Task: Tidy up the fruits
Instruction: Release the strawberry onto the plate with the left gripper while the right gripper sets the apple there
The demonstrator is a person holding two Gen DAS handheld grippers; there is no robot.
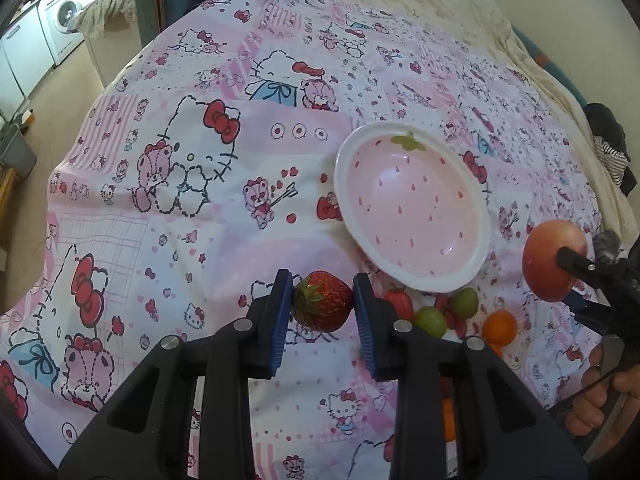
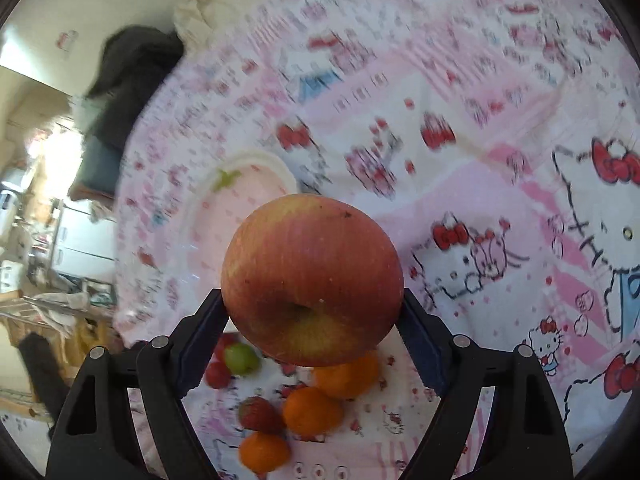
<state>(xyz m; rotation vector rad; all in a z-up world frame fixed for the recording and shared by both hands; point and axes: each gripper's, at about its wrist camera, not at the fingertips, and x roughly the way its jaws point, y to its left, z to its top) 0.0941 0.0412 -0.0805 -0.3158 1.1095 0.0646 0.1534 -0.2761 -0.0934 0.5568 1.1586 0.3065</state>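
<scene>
Two fruits held, plate unfilled.

Left wrist view: a strawberry [image 1: 322, 306] is gripped by the left gripper [image 1: 322, 308] above the cloth [image 1: 160, 240]; the plate [image 1: 412, 276] is seen bare, grapes [image 1: 431, 321] left near its rim. Right wrist view: an apple [image 2: 312, 278] is clamped by the right gripper [image 2: 312, 312]; oranges [image 2: 312, 410] are left below.

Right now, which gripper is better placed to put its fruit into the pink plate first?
Probably left: the left gripper holds the strawberry just before the plate. The right gripper holds the apple off to the plate's side.
</scene>
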